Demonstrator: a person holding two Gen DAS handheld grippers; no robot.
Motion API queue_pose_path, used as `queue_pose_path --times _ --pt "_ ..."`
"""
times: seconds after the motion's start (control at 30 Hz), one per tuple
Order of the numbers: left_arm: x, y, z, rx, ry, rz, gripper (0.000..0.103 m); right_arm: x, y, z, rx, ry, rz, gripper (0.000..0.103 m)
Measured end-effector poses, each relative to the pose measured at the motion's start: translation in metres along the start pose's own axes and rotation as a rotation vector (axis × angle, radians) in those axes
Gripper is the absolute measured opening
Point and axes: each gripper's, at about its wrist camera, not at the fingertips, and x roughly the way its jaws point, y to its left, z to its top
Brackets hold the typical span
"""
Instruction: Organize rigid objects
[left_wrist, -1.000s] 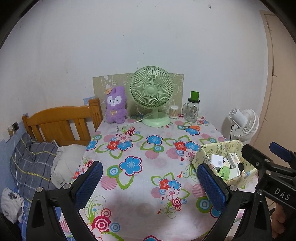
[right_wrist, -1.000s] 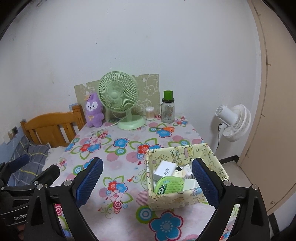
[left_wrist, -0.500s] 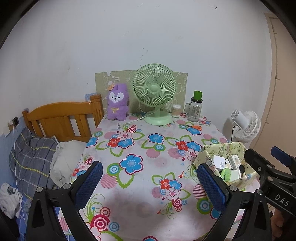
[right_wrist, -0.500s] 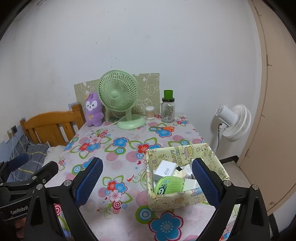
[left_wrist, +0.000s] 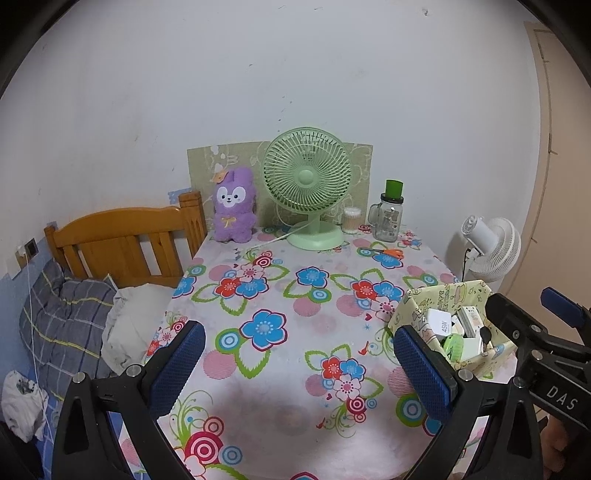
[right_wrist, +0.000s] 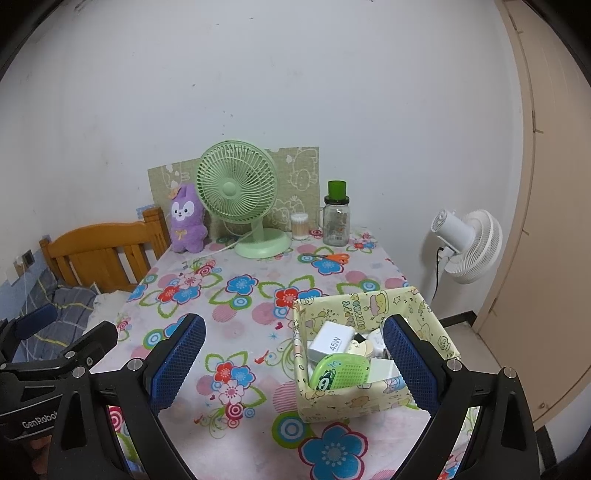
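A yellow patterned box (right_wrist: 354, 306) stands at the near right of the flowered table (right_wrist: 240, 306). It holds a white 45W charger (right_wrist: 330, 341), a green perforated case (right_wrist: 341, 371) and other small items. The box also shows in the left wrist view (left_wrist: 443, 295). Orange-handled scissors (right_wrist: 328, 257) lie near the back of the table. My left gripper (left_wrist: 295, 362) is open and empty above the table's near edge. My right gripper (right_wrist: 293, 362) is open and empty, with the box between and beyond its fingers. The right gripper also shows in the left wrist view (left_wrist: 535, 332).
At the back stand a green desk fan (right_wrist: 240, 199), a purple plush toy (right_wrist: 186, 219), a cotton swab jar (right_wrist: 299, 227) and a glass jar with a green lid (right_wrist: 336, 216). A wooden headboard (left_wrist: 122, 240) and bedding are left of the table. A white fan (right_wrist: 469, 247) stands on the right.
Both grippers have drawn back and up a little from the table, so more of the room shows. Both stay open and empty.
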Motion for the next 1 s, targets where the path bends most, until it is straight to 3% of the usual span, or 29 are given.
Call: queue_pose_path --times 1.0 --pt "0.0005 0.0007 0.0028 0.005 -0.009 -0.005 0.103 0.0025 0.0031 0.0036 -0.002 0.001 -0.020 0.099"
